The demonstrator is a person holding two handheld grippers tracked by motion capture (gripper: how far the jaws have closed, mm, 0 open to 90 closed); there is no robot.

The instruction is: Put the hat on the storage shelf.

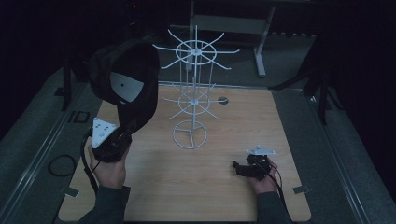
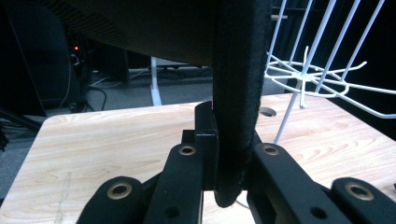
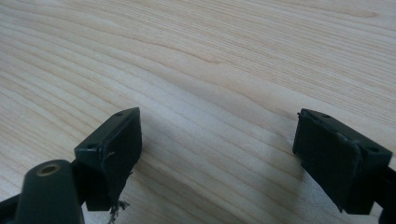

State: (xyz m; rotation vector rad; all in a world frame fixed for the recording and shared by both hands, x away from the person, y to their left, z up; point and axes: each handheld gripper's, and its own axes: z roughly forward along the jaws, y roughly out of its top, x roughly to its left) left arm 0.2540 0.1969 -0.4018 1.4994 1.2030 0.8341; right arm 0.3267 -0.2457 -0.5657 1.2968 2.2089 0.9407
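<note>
We see the left gripper (image 1: 122, 135) clamped on a black cap's (image 1: 128, 74) brim beside the white wire rack (image 1: 194, 88), while the right gripper (image 1: 237, 167) rests with jaws apart.

The cap (image 1: 126, 84) is matt black cloth with a finely woven texture, and its brim edge looks fuzzy between the matt black plastic jaws of the left gripper (image 2: 229, 149). The table (image 1: 224, 186) is pale, smooth wood-grain laminate. The rack (image 1: 192, 88) is thin white-coated wire.
</note>
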